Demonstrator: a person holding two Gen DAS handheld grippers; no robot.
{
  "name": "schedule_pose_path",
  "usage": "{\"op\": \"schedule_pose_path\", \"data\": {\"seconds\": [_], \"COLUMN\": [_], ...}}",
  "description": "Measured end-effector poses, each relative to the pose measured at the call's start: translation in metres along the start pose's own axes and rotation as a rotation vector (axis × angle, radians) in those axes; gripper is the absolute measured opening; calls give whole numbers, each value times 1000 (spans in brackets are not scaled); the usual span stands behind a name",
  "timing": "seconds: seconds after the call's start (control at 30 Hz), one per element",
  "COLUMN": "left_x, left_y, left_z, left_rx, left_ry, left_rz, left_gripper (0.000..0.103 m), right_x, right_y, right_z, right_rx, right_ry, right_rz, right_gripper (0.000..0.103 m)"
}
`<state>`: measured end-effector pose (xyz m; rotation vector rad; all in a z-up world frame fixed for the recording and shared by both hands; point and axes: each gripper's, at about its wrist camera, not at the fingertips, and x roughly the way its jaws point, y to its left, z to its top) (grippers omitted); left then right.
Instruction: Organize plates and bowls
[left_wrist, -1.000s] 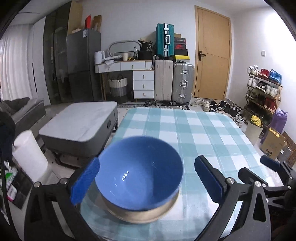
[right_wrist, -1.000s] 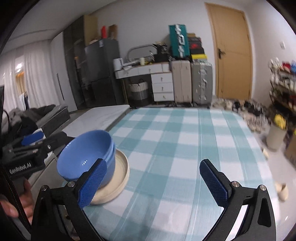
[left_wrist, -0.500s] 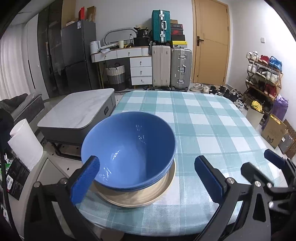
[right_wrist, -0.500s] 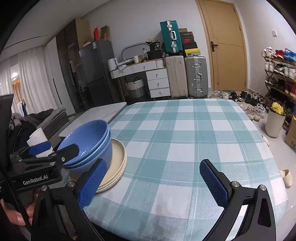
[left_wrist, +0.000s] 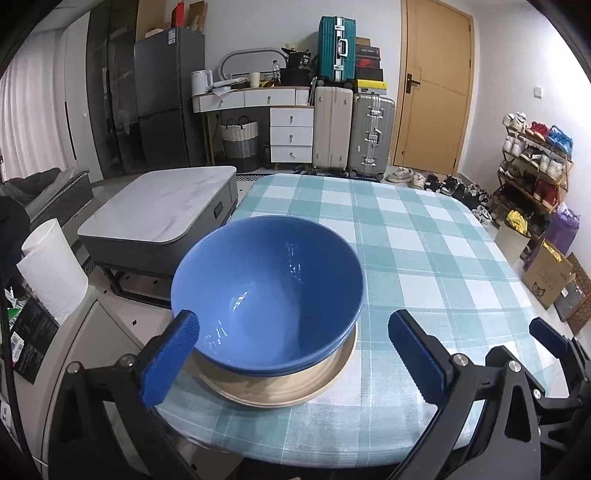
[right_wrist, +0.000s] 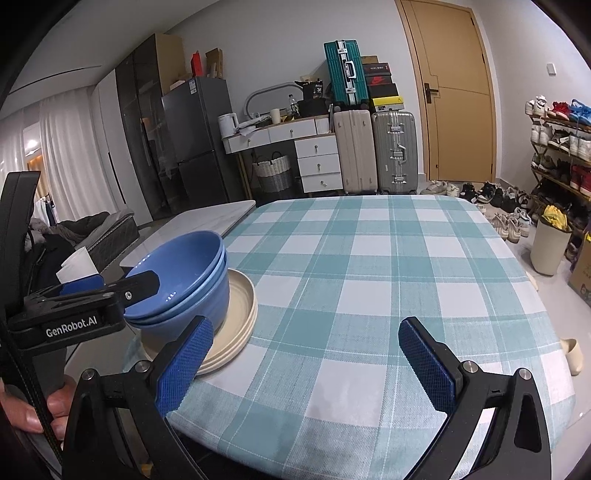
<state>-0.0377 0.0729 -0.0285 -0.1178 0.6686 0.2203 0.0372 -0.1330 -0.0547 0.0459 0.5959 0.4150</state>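
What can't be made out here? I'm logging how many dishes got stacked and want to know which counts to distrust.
- Plate count: in the left wrist view the blue bowls cover the cream plates; in the right wrist view the rims merge.
- Plate stack's near edge: hidden behind the right gripper finger.

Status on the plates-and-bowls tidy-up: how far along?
Looks close to finished. Done: blue bowls are nested and sit on the stacked cream plates near the table edge. In hand: nothing; the left hand-held gripper is open around the stack's near side, and the right hand-held gripper is open over bare tablecloth. Left: no loose dishes visible on the table, so probably only backing away.
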Motion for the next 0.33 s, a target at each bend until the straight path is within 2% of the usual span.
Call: {"op": "schedule_pose_path", "data": {"seconds": [0.2, 0.27, 0.33], "left_x": [-3, -5, -5], "left_y": [0, -4, -4], "left_z": [-2, -3, -2], "left_rx": [5, 34, 36], "left_ry": [-20, -39, -27], "left_rz": [-11, 27, 26], "left_gripper": [103, 103, 103], "right_x": [2, 4, 4], "right_y": [-1, -1, -2], "right_z": [-3, -4, -5], "right_rx": [4, 9, 9], "right_ry": [6, 10, 13], "right_rz": [-2, -2, -1], "right_gripper": [102, 102, 102]}}
